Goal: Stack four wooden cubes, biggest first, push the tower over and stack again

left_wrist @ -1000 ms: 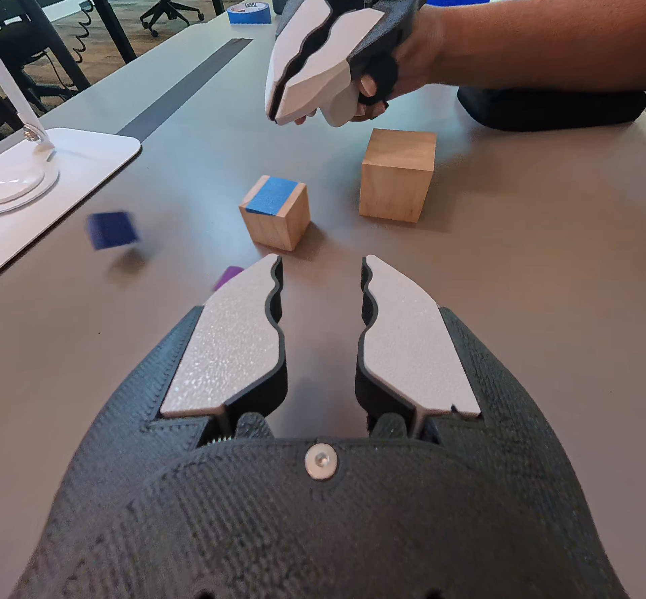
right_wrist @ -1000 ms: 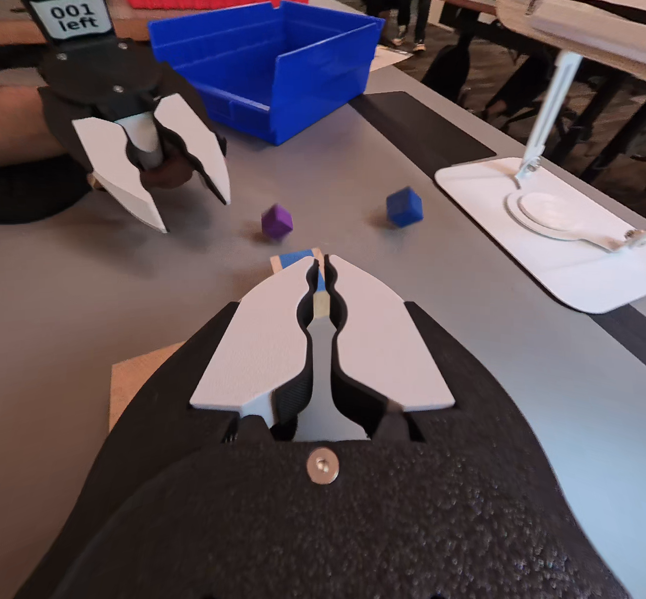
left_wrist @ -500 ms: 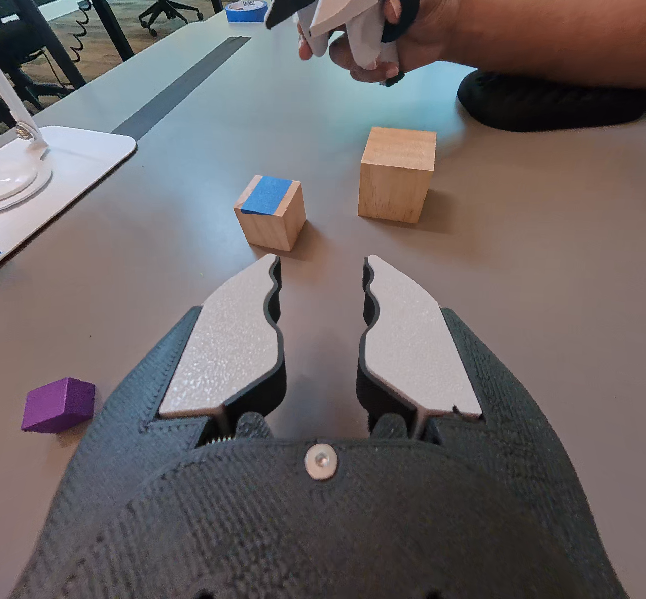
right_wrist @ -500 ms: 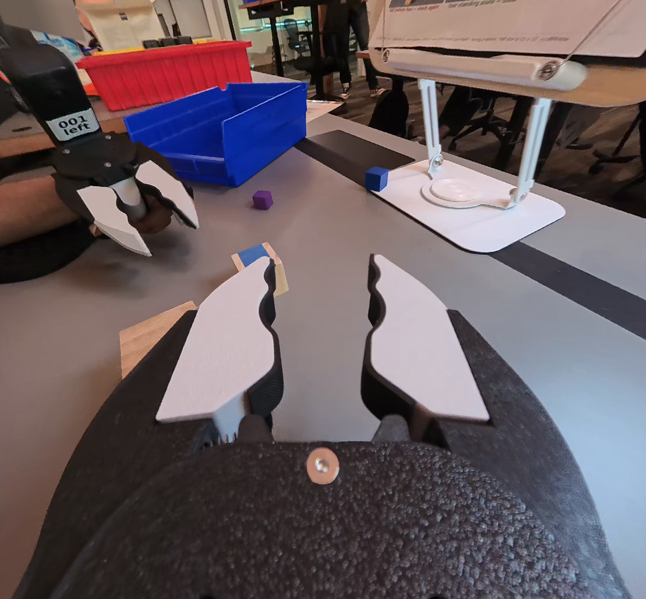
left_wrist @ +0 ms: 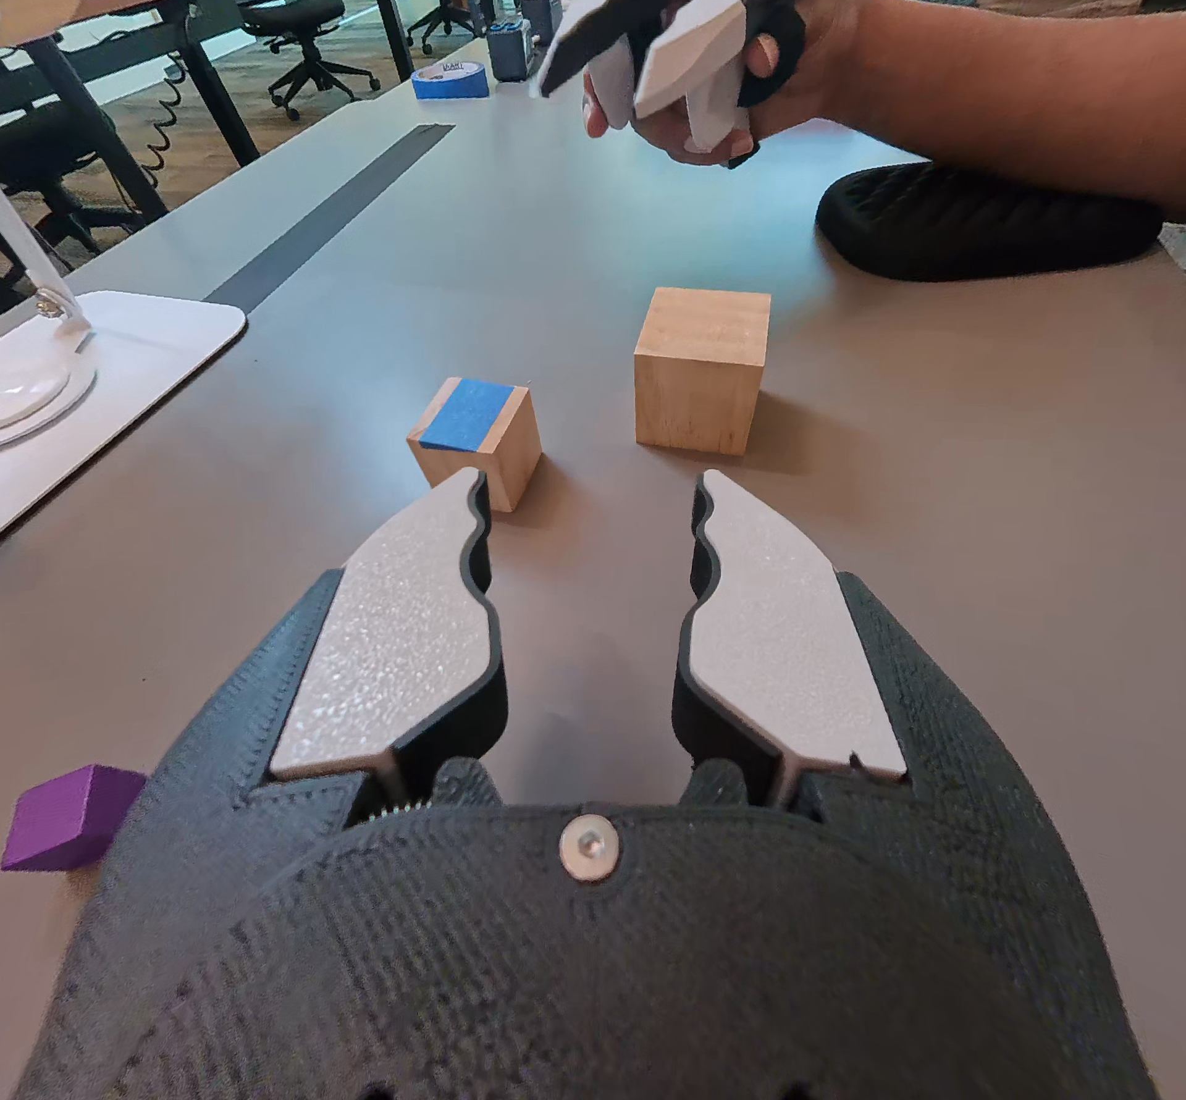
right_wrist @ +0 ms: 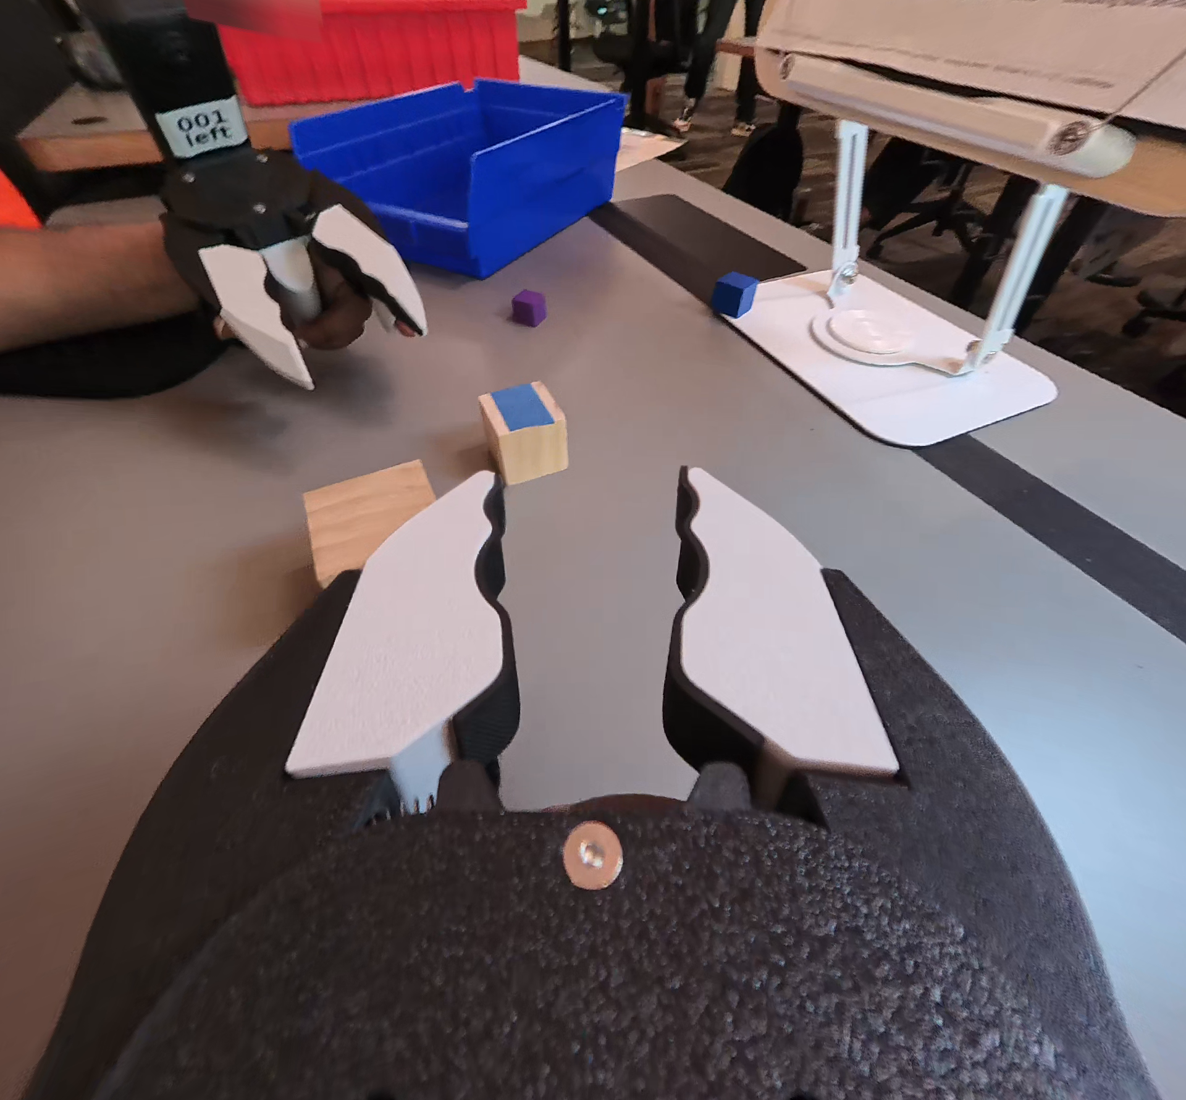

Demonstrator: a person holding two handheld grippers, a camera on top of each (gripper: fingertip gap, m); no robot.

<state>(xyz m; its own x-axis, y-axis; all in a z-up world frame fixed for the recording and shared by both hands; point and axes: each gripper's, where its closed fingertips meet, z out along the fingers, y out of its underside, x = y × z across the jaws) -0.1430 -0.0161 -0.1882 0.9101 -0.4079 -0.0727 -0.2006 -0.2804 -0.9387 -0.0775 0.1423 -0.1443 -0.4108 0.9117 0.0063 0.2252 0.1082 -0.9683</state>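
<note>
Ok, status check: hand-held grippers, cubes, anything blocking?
Left hand-held gripper and right hand-held gripper open, empty. Four cubes scattered, unstacked: big wooden cube, taped cube, purple cube, blue cube against white stand base. Nothing blocking.

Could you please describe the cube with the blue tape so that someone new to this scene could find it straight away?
Start from the white stand base at the edge of the grey table and look towards the table's middle, where two wooden cubes sit apart. The taped cube is the smaller one. Unlike the plain large cube, it has a blue strip across its top.
</note>
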